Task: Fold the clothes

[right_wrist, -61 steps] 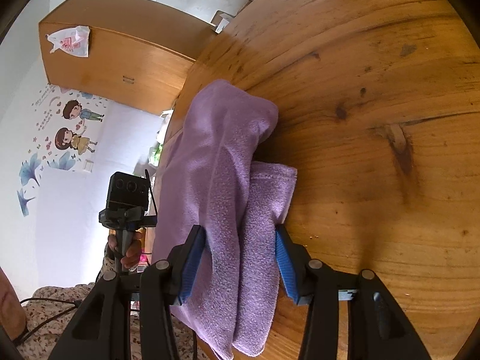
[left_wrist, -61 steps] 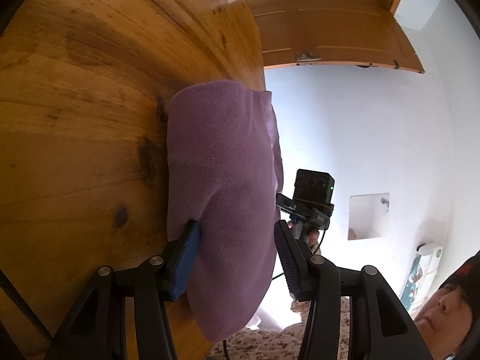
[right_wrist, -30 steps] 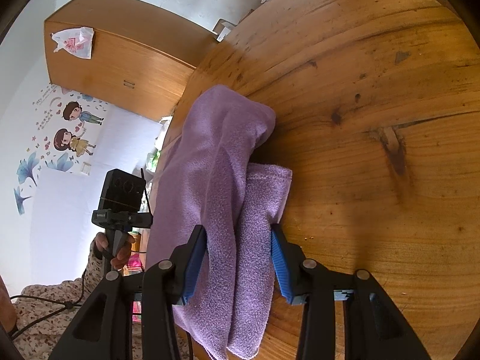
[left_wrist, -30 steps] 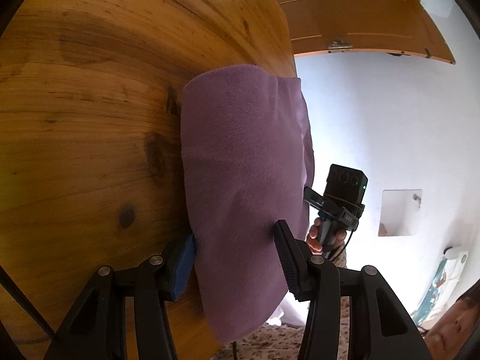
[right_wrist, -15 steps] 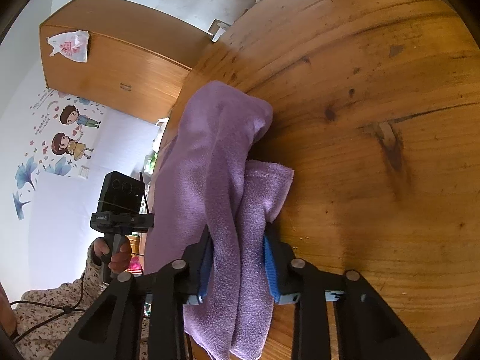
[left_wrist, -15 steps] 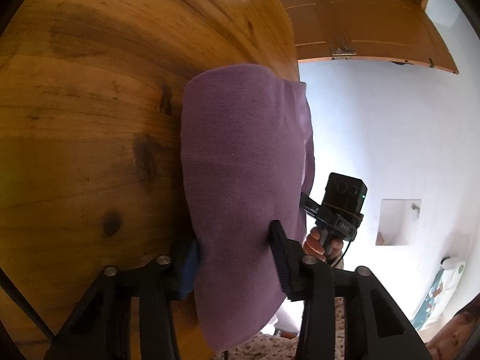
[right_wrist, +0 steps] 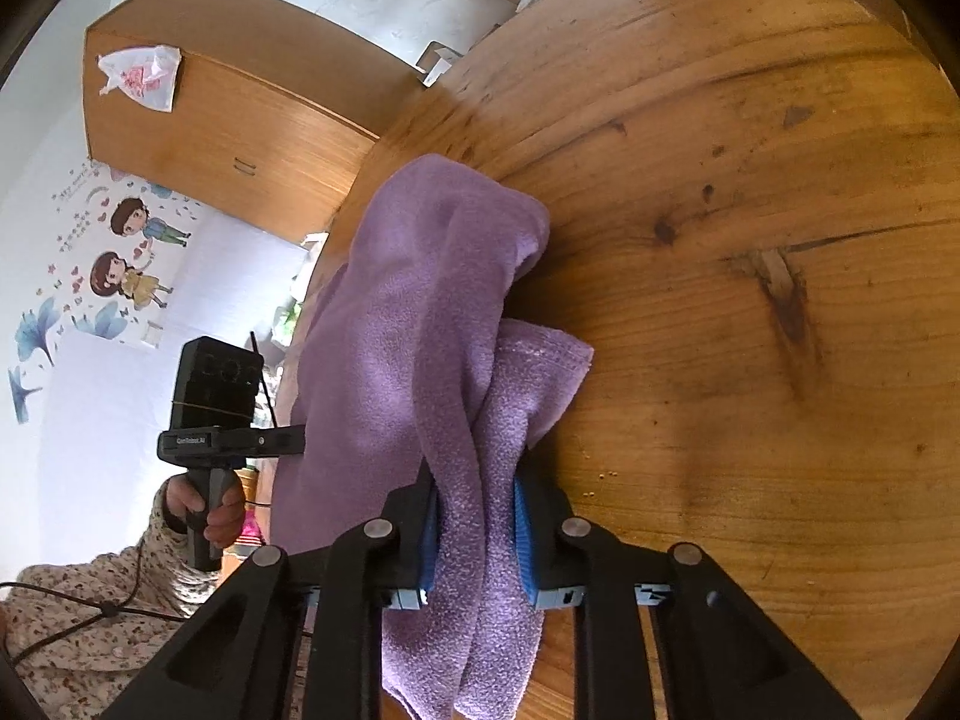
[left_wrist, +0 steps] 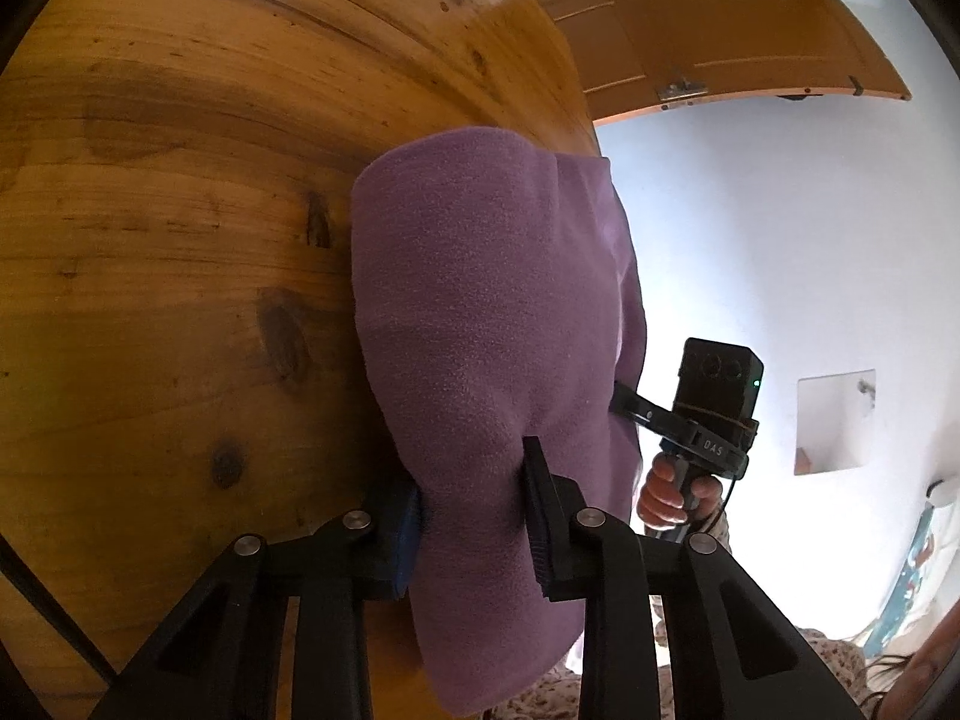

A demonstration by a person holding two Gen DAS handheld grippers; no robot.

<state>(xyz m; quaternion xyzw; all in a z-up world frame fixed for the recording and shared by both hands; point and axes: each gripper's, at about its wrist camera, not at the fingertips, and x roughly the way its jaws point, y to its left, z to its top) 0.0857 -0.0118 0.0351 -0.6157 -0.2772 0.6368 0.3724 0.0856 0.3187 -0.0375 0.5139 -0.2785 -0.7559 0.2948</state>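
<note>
Purple cloth draped over tabletop edge | my left gripper closing on it | my right gripper closing on its bunched folds

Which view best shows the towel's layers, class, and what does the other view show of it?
The right wrist view: there the towel shows two bunched layers and a free corner lying on the table. The left wrist view shows only one smooth purple face draped over the table's edge, with no layers visible.
</note>
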